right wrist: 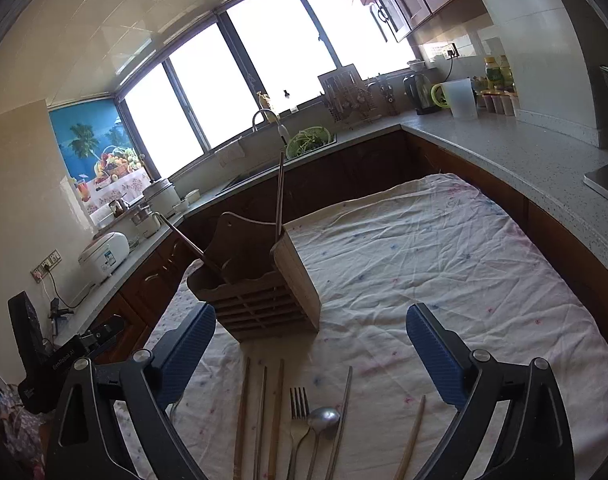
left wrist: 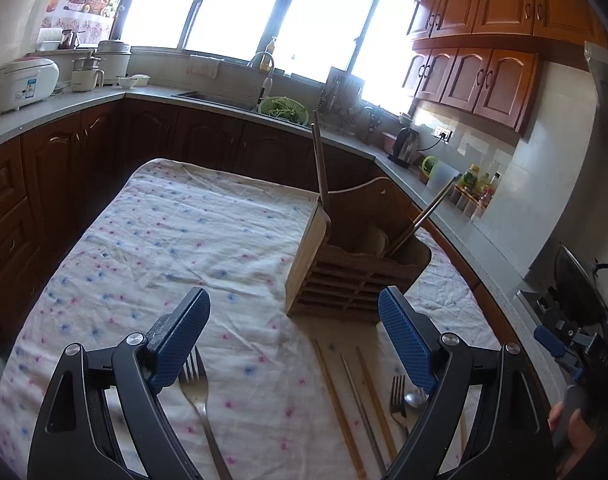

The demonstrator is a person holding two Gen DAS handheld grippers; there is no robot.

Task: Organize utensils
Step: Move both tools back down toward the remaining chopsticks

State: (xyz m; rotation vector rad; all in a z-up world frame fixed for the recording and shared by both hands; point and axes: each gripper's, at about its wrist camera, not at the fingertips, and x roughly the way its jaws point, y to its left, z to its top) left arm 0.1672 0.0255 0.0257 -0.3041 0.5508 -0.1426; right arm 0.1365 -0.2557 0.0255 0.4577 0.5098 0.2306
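We judge the job barely begun; the slatted wooden utensil caddy stands on the floral-cloth-covered worktop with only two long pieces in it, a brown wooden-handled utensil leaning up at its left corner and a slim grey metal-handled one slanting out to the right; whatever else sits inside we cannot make out.

Most of the cutlery is left to sort; in the right wrist view a row lies along the lower edge of the frame: three pale wooden chopsticks, a steel fork, a steel spoon, a thin metal chopstick and one more wooden chopstick set apart at the right; in the left wrist view a second steel fork lies alone at lower left.

The left gripper has its blue-padded jaws spread wide with nothing between the pads; the lone fork lies just beside the left pad and below it, while the chopsticks lie lower in the frame between the jaws; the caddy stands above, nearer the right pad.

The right gripper is likewise wide and empty; the row of chopsticks, fork and spoon lies below the gap, not yet touched; the caddy stands just above the left pad.
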